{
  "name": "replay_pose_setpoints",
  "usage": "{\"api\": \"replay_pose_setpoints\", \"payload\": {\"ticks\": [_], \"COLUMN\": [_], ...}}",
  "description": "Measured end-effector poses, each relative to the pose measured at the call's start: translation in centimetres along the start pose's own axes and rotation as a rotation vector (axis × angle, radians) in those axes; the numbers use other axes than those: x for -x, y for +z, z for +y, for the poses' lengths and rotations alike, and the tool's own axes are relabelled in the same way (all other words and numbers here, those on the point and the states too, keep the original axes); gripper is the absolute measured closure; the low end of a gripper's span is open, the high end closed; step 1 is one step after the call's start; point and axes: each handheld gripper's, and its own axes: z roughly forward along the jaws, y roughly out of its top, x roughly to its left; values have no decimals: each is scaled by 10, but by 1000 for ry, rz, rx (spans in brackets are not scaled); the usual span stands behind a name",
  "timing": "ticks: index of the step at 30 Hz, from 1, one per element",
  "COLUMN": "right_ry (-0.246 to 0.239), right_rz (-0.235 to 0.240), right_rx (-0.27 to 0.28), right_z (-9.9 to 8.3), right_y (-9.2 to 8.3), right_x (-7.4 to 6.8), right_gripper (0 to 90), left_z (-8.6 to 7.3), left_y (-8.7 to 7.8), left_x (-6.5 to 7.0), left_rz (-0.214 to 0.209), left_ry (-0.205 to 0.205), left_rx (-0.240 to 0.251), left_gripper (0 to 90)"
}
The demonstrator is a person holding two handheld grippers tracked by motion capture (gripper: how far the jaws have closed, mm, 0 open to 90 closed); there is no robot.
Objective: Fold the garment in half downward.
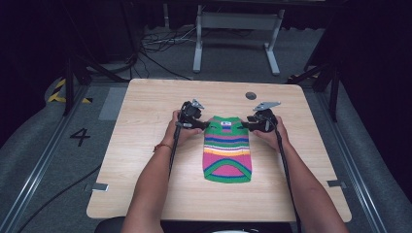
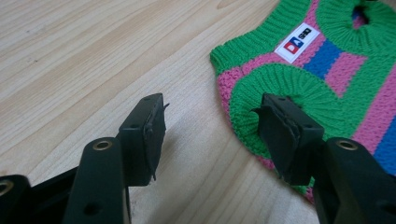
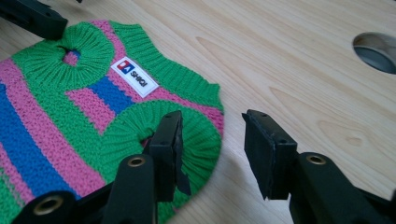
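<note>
L gripper (image 2: 210, 121): jaws part open, straddling the sweater's (image 1: 227, 149) armhole rim. One jaw over the knit, the other over bare table (image 1: 145, 126); pads not pressing on anything, nothing held.

R gripper (image 3: 212, 140): same deal, mirrored. Jaws part open, one over the green armhole cuff, the other over wood just off the hem edge. No grip.

Sweater lies flat at table centre, neck end away from the person, striped green/pink/blue/yellow. Both grippers sit at its far corners, one per side, hands (image 1: 177, 127) behind them.

Around: round hole (image 1: 250, 95) in the tabletop beyond the R gripper, well apart from the knit. Nothing between jaws and fabric.

View diffs: high view gives the whole sweater and both forearms, but the jaw gap is too small to read there. Gripper views show the gaps, the white label (image 2: 297, 43) w/ red/blue logo by the neck hole. R gripper view also catches the L gripper's tip at top left, plus the hole at far right.
</note>
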Motion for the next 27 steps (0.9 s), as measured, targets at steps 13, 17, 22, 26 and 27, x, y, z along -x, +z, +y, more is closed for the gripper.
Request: {"api": "replay_pose_setpoints", "payload": {"ticks": [13,17,22,26,27], "right_ry": [42,30,24,7,11], "right_rz": [9,28,30,26,28], "right_rx": [-16,-29,-30,-11,4], "right_z": [-4,-2,-1,-1,-1], "right_y": [13,13,12,8,6], "right_x": [0,-3,-6,-9,-8], "right_gripper": [609,727,815,831,831], "left_z": [-1,0,0,2,3], "left_y": [5,5,5,0,-1], "left_x": [2,5,8,14,15], "left_rz": [-17,-46,-77,-50,-50], "left_ry": [-14,7,25,57,65], "left_rx": [3,3,11,40,47], "left_gripper": [424,591,806,833,834]}}
